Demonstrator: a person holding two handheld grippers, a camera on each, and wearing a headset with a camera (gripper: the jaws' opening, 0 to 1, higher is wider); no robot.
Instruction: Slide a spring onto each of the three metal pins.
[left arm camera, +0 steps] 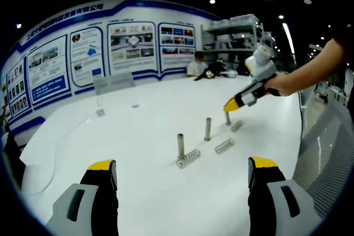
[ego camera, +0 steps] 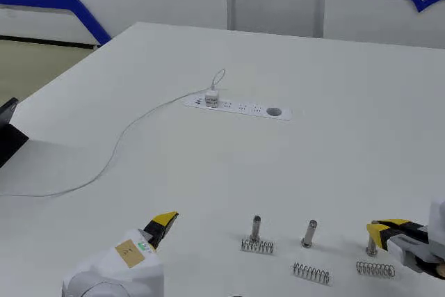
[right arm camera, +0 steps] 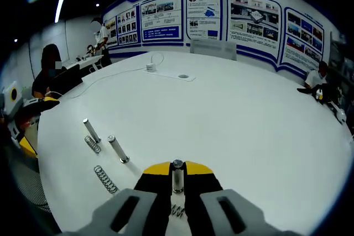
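At the near edge of the white table (ego camera: 292, 172), the left-hand pin (ego camera: 255, 228), middle pin (ego camera: 309, 233) and right-hand pin (ego camera: 372, 247) stood upright in a row, bare. The left-hand spring (ego camera: 257, 246), middle spring (ego camera: 311, 273) and right-hand spring (ego camera: 375, 268) lay flat just beside their feet. My right gripper (right arm camera: 177, 171) was at the right-hand pin's head, jaws drawn close about it; I could not tell whether they pinched. My left gripper (left arm camera: 182, 164) hung released, wide and empty. Judgement: take a spring near one end, align its bore with the pin's axis, lower gently without crushing coils; a bumped pin may topple.
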